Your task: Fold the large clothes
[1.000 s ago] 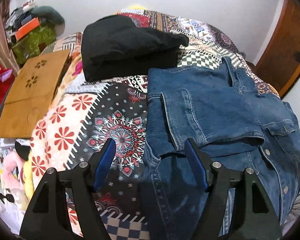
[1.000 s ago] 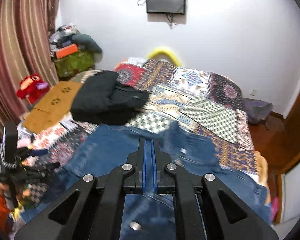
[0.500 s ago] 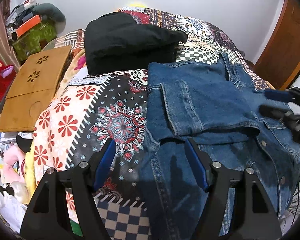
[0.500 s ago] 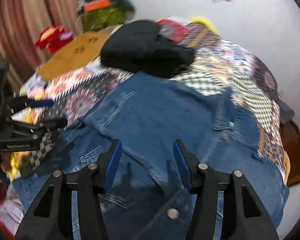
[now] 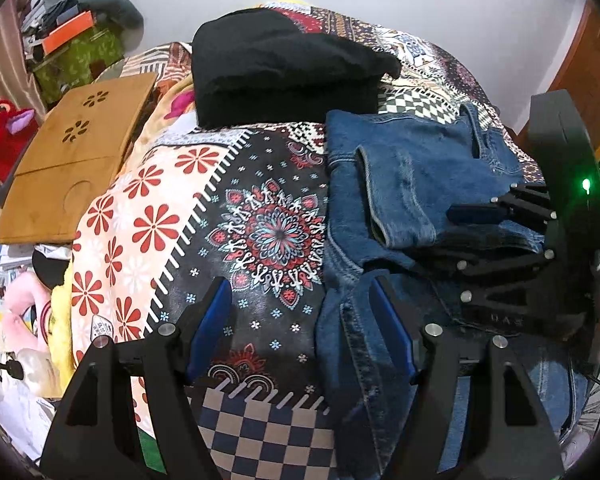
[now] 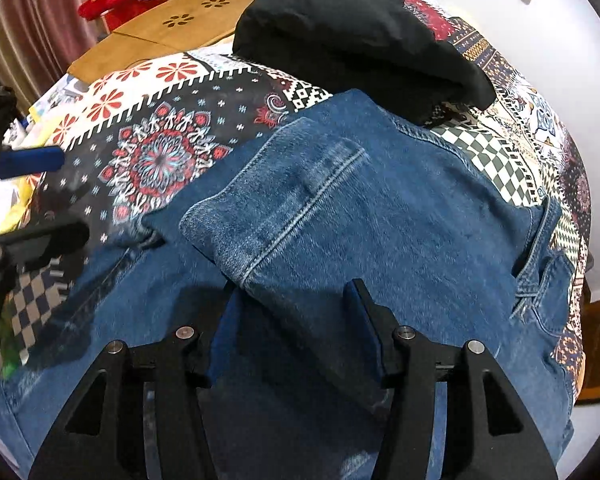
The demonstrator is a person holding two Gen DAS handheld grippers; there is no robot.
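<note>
Denim jacket (image 6: 380,208) lay spread on the patterned bedspread (image 5: 268,236), a sleeve folded across it, below a folded black garment (image 5: 284,72). Left gripper (image 5: 300,320) hung with jaws apart over the jacket's edge; right gripper (image 6: 296,320) straddled the sleeve, gripping nothing.

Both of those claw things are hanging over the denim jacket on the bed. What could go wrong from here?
The right gripper is open over the folded-in sleeve; it might pinch only that top layer and pull the fold apart. The left gripper straddles the denim jacket edge and the bedspread, so it could grab bedspread too.
</note>
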